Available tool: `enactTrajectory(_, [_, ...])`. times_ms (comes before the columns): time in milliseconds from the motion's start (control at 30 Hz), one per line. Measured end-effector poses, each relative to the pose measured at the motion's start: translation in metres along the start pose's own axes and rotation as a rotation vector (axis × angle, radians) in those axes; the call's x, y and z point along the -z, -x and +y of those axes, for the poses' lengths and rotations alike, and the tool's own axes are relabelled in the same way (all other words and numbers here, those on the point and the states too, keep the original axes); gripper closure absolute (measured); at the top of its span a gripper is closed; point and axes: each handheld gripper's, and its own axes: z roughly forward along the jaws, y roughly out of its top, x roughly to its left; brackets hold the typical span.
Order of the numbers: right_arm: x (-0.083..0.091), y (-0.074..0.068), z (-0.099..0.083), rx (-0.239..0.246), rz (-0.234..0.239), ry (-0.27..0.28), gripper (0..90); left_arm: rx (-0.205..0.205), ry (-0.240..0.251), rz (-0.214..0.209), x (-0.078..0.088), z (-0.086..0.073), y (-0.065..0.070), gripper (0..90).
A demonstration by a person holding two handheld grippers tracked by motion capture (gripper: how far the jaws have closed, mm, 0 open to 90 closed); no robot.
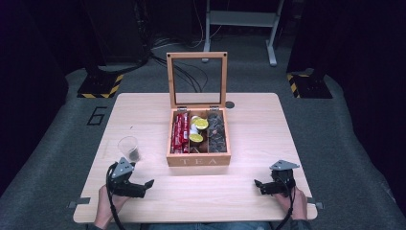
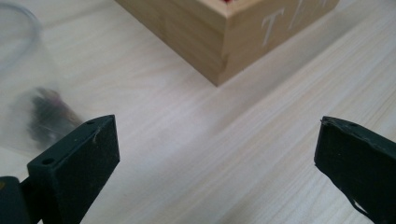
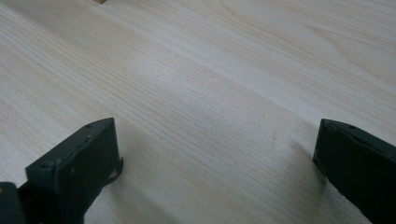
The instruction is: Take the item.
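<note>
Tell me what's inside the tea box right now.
The tea box stands open with three compartments: red packets on the left, yellow-topped capsules in the middle, dark round pods on the right. Anything beneath those top layers is covered.

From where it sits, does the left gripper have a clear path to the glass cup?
Probably yes. The left gripper is open and holds nothing, the glass cup stands just ahead of it on the table, and the tea box stands off to the side.
</note>
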Motion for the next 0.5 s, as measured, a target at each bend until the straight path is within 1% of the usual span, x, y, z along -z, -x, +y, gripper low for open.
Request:
enactTrajectory(67, [0.000,0.000,0.000,-0.001,-0.001,0.000,0.0,0.002,-0.025,-0.005,-0.009,-0.007,0.001,0.0])
enactTrajectory(100, [0.000,0.001,0.000,0.009,0.004,-0.003,0.0,0.003,-0.040,-0.011,-0.014,-0.010,0.002,0.0])
enactTrajectory(167, [0.000,0.000,0.000,0.000,0.000,0.000,0.0,0.002,-0.072,-0.019,-0.023,-0.015,0.002,0.0])
enactTrajectory(233, [0.000,0.000,0.000,0.000,0.000,0.000,0.0,0.007,-0.082,-0.031,-0.030,-0.019,0.002,0.0])
enactTrajectory(300, [0.000,0.000,0.000,0.007,0.003,-0.002,0.0,0.011,-0.087,-0.031,-0.035,-0.021,0.004,0.0])
enactTrajectory(333, [0.000,0.000,0.000,0.004,0.002,-0.001,0.0,0.006,-0.089,-0.032,-0.037,-0.022,0.004,0.0])
enactTrajectory(367, [0.000,0.000,0.000,0.005,0.001,-0.002,0.0,0.005,-0.092,-0.024,-0.039,-0.023,0.005,0.0])
enactTrajectory(400, [0.000,0.000,0.000,0.000,0.002,0.000,0.0,-0.009,-0.113,-0.020,-0.040,-0.022,0.005,0.0])
enactTrajectory(433, [0.000,0.000,0.000,0.000,0.000,0.000,0.0,-0.011,-0.107,-0.010,-0.041,-0.022,0.007,0.0])
enactTrajectory(500, [0.000,0.000,0.000,0.000,0.000,0.000,0.0,-0.027,-0.122,0.000,-0.043,-0.021,0.008,0.0])
